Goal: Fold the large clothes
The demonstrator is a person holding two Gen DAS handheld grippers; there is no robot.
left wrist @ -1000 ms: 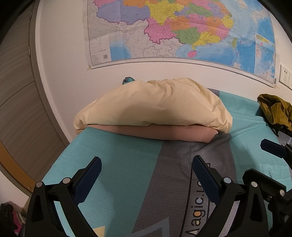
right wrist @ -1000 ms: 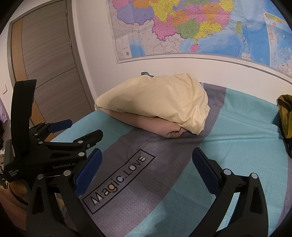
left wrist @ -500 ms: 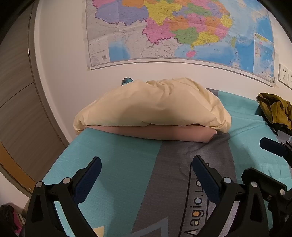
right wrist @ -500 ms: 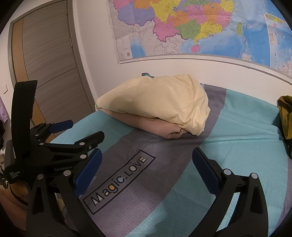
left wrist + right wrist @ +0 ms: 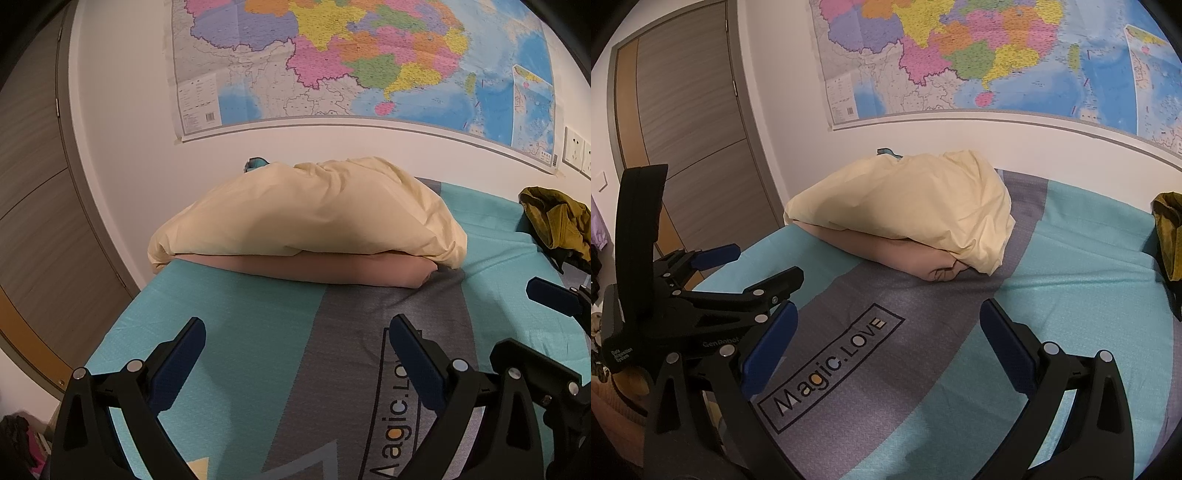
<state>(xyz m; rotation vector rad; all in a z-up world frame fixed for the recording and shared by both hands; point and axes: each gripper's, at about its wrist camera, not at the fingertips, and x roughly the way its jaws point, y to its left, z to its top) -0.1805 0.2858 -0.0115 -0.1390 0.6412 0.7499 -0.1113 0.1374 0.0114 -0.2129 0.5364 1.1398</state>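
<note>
**Presently: folding not begun**

Left tool [image 5: 295, 354] and right tool [image 5: 888, 338]: both spread wide, empty, above the bed sheet [image 5: 1071, 280]. Olive garment [image 5: 554, 225]: crumpled at the bed's far right edge, untouched. Pillows [image 5: 306, 218]: stacked by the wall. All folding remains.

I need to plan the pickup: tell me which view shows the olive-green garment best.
The left wrist view: the olive-green garment lies crumpled at the bed's right edge, mostly visible. The right wrist view catches only a sliver of it, cut off by the frame edge.
</note>
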